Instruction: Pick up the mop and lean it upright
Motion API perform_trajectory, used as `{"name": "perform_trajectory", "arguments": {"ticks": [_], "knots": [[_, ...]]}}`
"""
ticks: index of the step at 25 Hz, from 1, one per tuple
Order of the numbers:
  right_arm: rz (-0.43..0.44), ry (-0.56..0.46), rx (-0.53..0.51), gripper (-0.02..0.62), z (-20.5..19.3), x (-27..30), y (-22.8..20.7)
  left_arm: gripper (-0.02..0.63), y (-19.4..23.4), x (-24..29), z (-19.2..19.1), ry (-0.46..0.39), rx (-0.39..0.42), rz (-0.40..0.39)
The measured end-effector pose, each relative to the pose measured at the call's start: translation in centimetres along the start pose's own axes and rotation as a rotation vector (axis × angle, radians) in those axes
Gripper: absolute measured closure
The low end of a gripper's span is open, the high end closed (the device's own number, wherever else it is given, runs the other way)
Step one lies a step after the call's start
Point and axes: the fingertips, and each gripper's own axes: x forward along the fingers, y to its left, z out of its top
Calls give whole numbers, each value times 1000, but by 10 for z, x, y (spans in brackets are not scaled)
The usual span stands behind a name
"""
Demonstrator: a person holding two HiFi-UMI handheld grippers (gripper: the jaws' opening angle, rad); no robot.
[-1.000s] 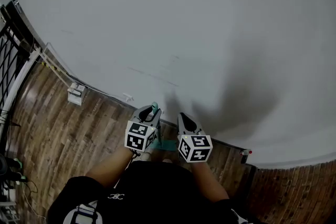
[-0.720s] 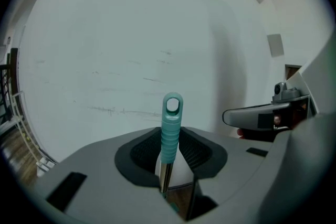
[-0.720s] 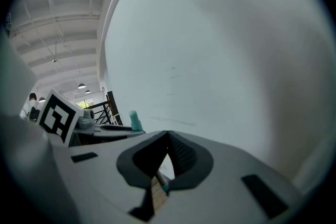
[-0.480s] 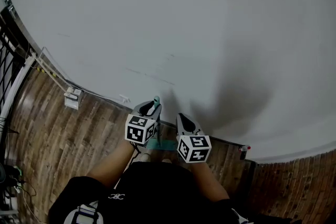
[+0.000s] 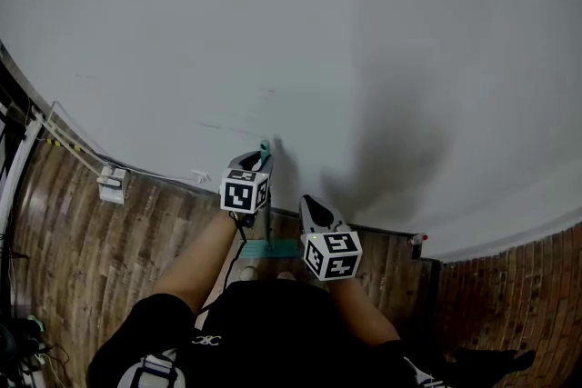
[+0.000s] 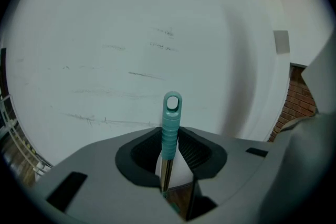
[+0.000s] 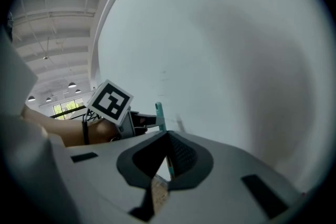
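Note:
The mop stands nearly upright in front of the white wall (image 5: 318,32). Its teal grip (image 5: 265,150) with a hanging loop tops a metal pole (image 5: 267,227), and the teal mop head (image 5: 273,247) rests on the wooden floor. My left gripper (image 5: 257,161) grips the handle just below the teal grip (image 6: 171,123), its jaws closing on the pole between them. My right gripper (image 5: 314,206) hangs lower, right of the pole, apart from it and shut on nothing. The right gripper view shows the teal grip (image 7: 159,113) beyond its jaws.
A wooden floor (image 5: 91,232) meets the wall along a baseboard with a white socket box (image 5: 109,184) and cable at the left. A small red-topped object (image 5: 418,240) sits at the wall's foot on the right. Brick wall (image 5: 509,286) lies far right.
My left gripper has risen with the mop's handle top and carried it closer to the wall. The right gripper has stayed almost where it was.

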Motion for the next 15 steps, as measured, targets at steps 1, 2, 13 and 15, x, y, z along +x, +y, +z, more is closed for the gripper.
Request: {"name": "perform_trajectory", "arguments": {"ticks": [1,2,13,15], "knots": [[-8,-2,1,583,0,-2,-2,506,2,4,2,-3,-2,1],[-16,-3,2,583,0,-3,-4,505,3,8,5,-11,-1,3],[-56,-66,19,583,12,-3,-13,587,-6,-38,27,-125,-18,30],[-47,-80,18,583,15,1,-9,609,-9,-51,28,-125,38,49]]}}
